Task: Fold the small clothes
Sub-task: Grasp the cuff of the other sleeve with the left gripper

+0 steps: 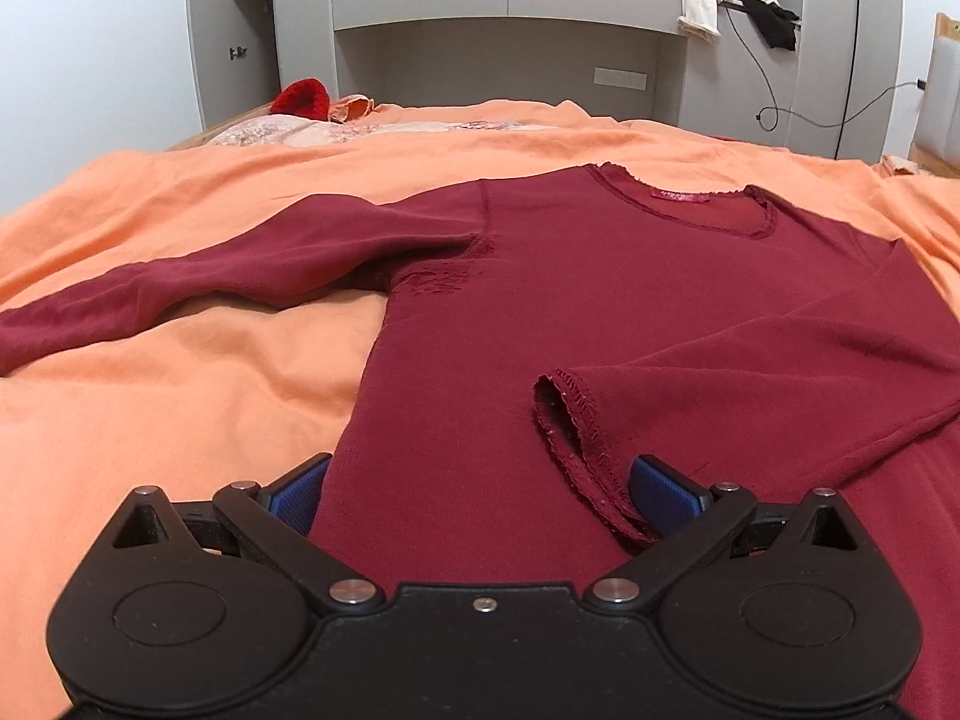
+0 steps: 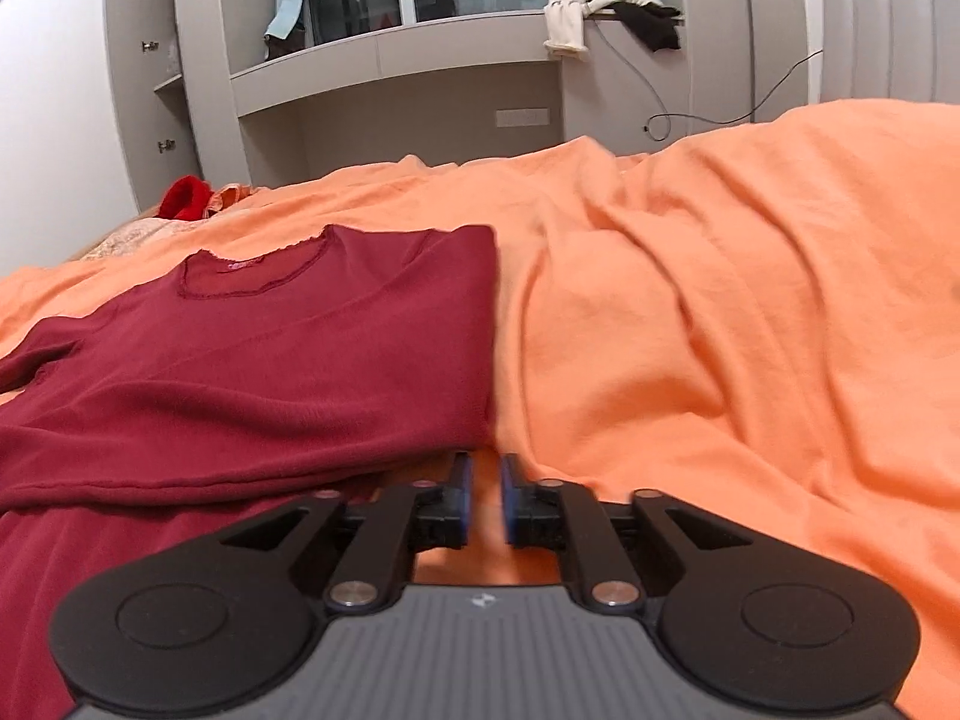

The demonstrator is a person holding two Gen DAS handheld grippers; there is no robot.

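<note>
A dark red long-sleeved top [image 1: 600,300] lies flat on the orange bedsheet [image 1: 180,390], neck away from me. Its right sleeve is folded across the body, with the cuff [image 1: 576,420] near my left gripper [image 1: 480,492]. The left sleeve [image 1: 210,282] stretches out to the left. My left gripper is open wide, low over the top's lower part, with blue pads [image 1: 660,492] on either side of the cloth. In the right wrist view the top [image 2: 270,360] shows a folded right edge. My right gripper [image 2: 485,498] sits just off that edge over the sheet, jaws nearly closed with a narrow gap, holding nothing.
The rumpled orange sheet [image 2: 720,300] spreads to the right with raised folds. A red item [image 1: 303,97] and a patterned pillow [image 1: 360,132] lie at the far edge. Grey shelving [image 1: 510,30] with hanging clothes [image 1: 732,0] and a cable stands behind the bed.
</note>
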